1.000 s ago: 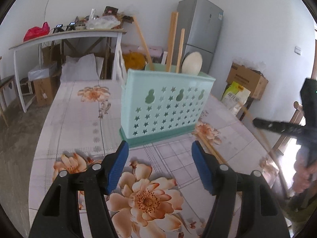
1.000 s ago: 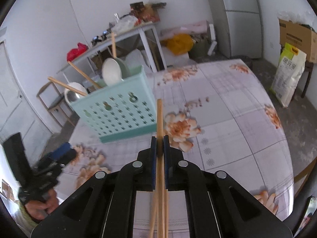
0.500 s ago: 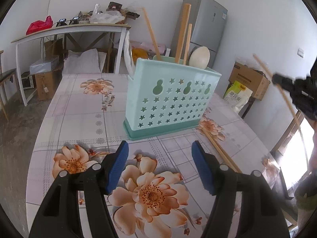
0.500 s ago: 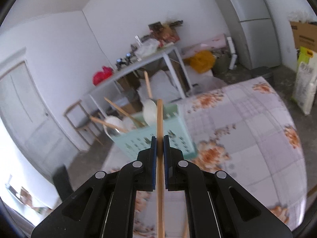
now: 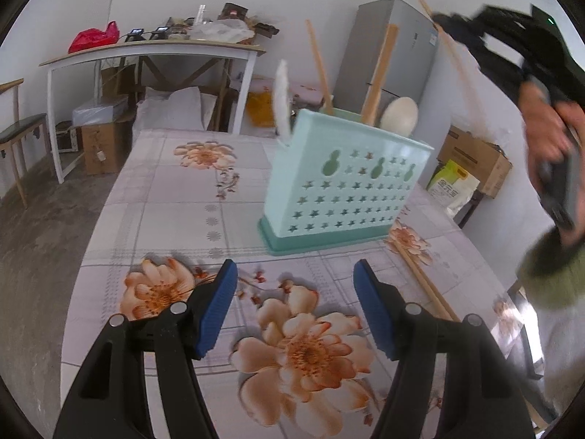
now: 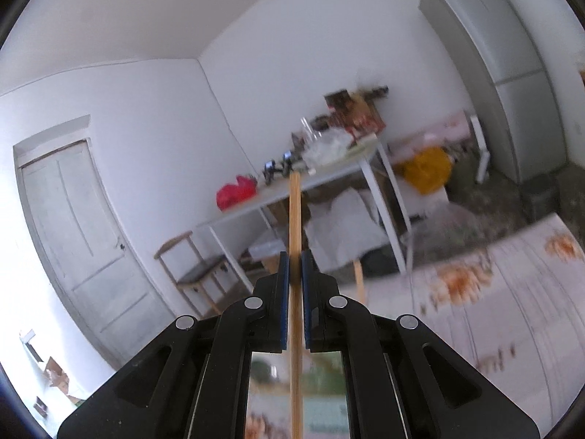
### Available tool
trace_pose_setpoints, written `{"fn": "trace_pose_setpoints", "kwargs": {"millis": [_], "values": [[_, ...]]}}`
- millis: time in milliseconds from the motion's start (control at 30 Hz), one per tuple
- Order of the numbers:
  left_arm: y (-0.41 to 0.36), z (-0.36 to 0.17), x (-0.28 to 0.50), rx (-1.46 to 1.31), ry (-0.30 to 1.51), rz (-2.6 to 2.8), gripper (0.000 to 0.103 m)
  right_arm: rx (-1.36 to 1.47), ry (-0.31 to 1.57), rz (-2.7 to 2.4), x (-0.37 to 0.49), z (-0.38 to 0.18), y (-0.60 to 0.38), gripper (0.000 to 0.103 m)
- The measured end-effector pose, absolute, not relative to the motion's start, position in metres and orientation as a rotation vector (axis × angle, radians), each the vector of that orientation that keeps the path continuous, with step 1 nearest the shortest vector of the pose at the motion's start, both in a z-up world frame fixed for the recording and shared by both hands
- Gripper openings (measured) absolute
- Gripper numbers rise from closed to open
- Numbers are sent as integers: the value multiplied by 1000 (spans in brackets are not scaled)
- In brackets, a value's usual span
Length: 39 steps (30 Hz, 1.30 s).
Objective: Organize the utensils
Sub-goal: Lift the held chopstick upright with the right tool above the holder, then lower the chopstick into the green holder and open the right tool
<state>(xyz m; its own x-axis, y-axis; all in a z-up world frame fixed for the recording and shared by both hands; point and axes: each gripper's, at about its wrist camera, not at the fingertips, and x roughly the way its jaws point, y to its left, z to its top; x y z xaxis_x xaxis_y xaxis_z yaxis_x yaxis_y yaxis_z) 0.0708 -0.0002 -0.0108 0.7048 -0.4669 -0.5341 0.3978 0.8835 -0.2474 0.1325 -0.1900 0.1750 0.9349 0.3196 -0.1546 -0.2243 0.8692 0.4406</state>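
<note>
Blue pads of right gripper [image 6: 294, 278] squeeze wooden chopstick [image 6: 294, 219], now lifted higher than before. Left gripper [image 5: 295, 301] wide apart, holds nothing, near green utensil holder [image 5: 347, 190].

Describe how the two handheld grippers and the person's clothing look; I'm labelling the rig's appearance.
Both the left gripper and right gripper have black plastic finger arms with silver rivets and ribbed blue pads. No cables show. The hand on the right tool emerges from an olive-green sleeve.
</note>
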Motion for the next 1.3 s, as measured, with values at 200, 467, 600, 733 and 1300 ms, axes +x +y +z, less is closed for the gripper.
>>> {"fn": "trace_pose_setpoints", "kwargs": {"millis": [200,467,600,733,1300], "values": [[17,-17,76,-145,635,-442,64,340,174,199,168,180,-176,5],[25,-23,80,-166,649,-425,64,271,186,150,172,167,-172,5],[23,-21,80,-162,642,-436,64,246,152,151,166,175,-169,5],[21,-18,78,-158,635,-438,64,221,117,156,163,185,-168,5],[11,-14,75,-136,639,-451,64,176,270,183,120,138,-190,60]]}}
